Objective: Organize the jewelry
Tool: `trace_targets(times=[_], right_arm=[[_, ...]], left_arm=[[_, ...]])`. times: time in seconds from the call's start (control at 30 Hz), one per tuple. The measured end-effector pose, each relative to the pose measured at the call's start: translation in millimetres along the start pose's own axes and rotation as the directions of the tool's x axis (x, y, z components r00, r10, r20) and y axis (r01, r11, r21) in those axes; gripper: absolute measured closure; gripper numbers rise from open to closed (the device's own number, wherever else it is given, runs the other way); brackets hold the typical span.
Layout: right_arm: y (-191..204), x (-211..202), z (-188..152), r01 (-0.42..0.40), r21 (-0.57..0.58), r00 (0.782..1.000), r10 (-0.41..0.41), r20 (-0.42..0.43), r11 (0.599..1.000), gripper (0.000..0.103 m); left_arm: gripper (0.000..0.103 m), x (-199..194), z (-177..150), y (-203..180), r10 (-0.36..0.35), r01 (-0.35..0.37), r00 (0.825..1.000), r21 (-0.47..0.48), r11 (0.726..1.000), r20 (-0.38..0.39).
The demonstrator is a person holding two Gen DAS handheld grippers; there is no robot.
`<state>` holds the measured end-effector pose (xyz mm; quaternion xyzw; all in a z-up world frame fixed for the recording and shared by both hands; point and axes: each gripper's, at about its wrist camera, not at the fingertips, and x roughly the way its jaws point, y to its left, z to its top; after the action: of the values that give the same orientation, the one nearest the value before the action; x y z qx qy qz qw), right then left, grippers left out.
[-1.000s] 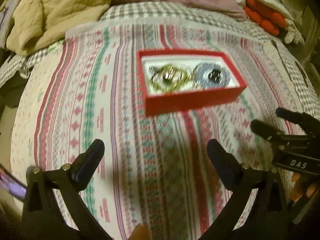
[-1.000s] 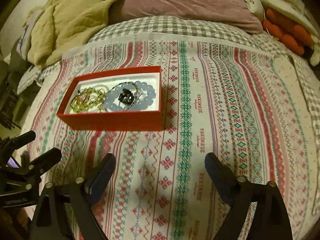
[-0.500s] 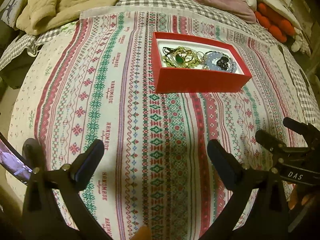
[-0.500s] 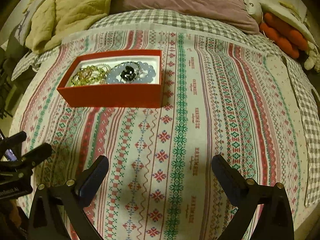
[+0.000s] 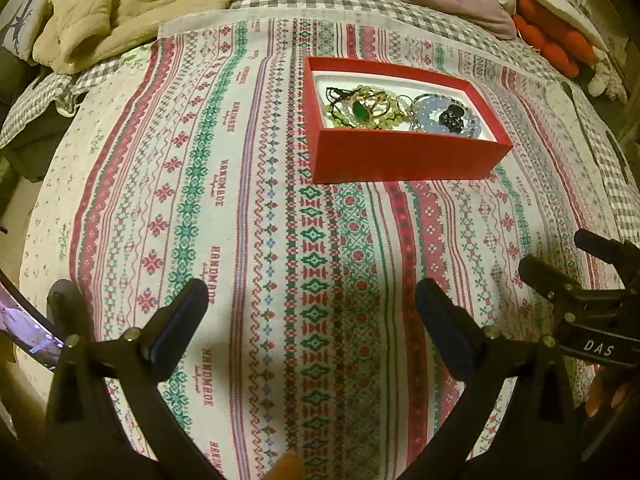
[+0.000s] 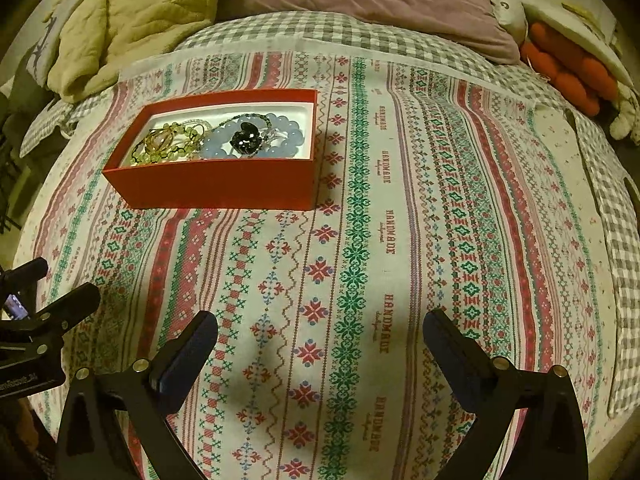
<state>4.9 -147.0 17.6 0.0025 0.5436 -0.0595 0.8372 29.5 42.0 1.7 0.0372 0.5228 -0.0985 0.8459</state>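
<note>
a bed (image 6: 256,30) under a patterned cloth (image 6: 400,280), a red box (image 6: 216,186) on it, quilts heaped behind

red jewelry box (image 5: 404,152) now sharper and shifted toward upper right of left wrist view, right gripper (image 6: 320,344) jaws just opened wider, empty

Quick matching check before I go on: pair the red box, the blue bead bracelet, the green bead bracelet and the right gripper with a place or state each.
1 red box
2 blue bead bracelet
3 green bead bracelet
4 right gripper

A open, empty
B on the patterned cloth
C box's left half, right wrist view
D box's right half, right wrist view

Pairs: 1-B, 2-D, 3-C, 4-A
</note>
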Motion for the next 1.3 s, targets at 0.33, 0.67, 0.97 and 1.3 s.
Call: trace_targets(times=[0.33, 0.67, 0.97, 1.3], right_arm=[[1.6, 0.2, 0.6, 0.000, -0.001, 1.000, 0.000, 0.000, 1.000, 0.000], [1.1, -1.0, -0.1, 0.005, 0.002, 1.000, -0.005, 0.005, 1.000, 0.000], [0.2, 3.2, -0.6, 0.017, 0.008, 1.000, -0.017, -0.003, 1.000, 0.000], [2.4, 4.3, 0.7, 0.027, 0.001, 1.000, -0.027, 0.003, 1.000, 0.000]], left_arm=[[0.001, -0.9, -0.5, 0.4, 0.005, -0.005, 1.000, -0.001, 1.000, 0.003], [0.001, -1.2, 1.3, 7.6, 0.026, -0.024, 0.999, -0.054, 0.998, 0.024], [0.001, 2.8, -3.3, 7.9, 0.031, -0.029, 0.999, -0.066, 0.997, 0.024], [0.001, 2.9, -8.4, 5.3, 0.028, -0.027, 0.999, -0.051, 0.998, 0.023]])
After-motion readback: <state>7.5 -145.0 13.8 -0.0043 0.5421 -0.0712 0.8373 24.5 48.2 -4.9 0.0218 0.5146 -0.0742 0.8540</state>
